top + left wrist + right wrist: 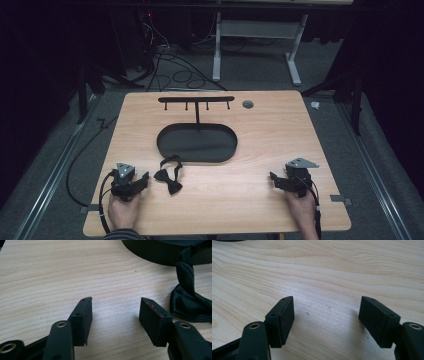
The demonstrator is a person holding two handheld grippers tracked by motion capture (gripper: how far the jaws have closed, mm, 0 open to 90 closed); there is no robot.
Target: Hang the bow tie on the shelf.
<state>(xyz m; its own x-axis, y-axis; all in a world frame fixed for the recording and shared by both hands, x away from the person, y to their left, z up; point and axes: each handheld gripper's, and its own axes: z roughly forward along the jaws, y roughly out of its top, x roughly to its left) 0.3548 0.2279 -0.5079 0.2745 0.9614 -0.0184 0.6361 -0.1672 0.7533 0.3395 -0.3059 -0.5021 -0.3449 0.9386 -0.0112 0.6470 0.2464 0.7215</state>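
My left fingers (115, 315) were wide open beside the bow tie (190, 305), my right fingers (325, 317) open over bare counter (337, 270).

One bow tie (168, 178), one oval black tray (196, 142), one hook rack (196, 100), two grippers, one table (260, 130)

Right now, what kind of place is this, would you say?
Probably a lab or studio set up for recording tabletop handling. A lone wooden table stands among dark curtains, cables trail over the carpet behind it, and a person holds a tool in each hand, left tool and right tool.
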